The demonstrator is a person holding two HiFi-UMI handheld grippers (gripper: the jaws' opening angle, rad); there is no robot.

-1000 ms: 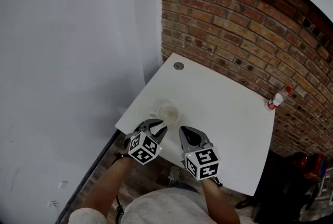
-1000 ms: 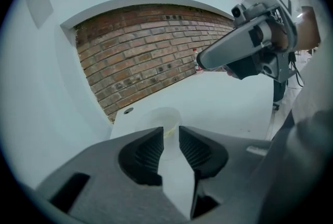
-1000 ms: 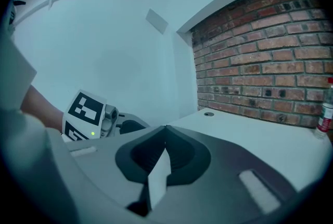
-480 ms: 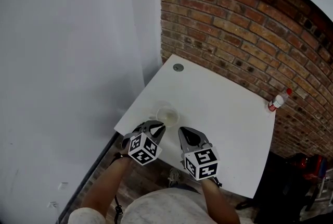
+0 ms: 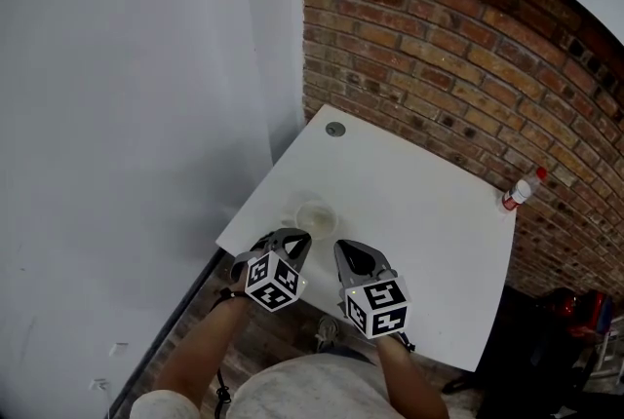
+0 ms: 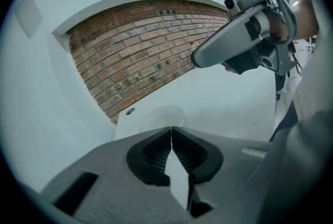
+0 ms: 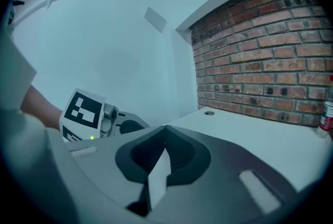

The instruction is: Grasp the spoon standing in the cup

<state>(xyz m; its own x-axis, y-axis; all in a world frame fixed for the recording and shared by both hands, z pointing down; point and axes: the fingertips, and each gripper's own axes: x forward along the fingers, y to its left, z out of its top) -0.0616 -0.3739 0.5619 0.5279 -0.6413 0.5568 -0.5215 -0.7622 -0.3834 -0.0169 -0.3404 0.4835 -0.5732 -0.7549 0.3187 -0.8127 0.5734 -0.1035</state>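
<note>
A pale, translucent cup (image 5: 315, 215) stands near the front left edge of the white table (image 5: 419, 212). I cannot make out a spoon in it. My left gripper (image 5: 295, 238) hangs just short of the cup, jaws shut with nothing between them. In the left gripper view its tips (image 6: 170, 128) meet right below the cup's rim (image 6: 165, 112). My right gripper (image 5: 344, 247) is beside it, to the right of the cup, also shut and empty. In the right gripper view the closed tips (image 7: 165, 127) point over the table toward the brick wall.
A small bottle with a red cap (image 5: 520, 187) stands at the table's far right corner against the brick wall (image 5: 448, 66). A round grommet (image 5: 335, 129) sits at the far left corner. A white wall (image 5: 136, 134) borders the left side.
</note>
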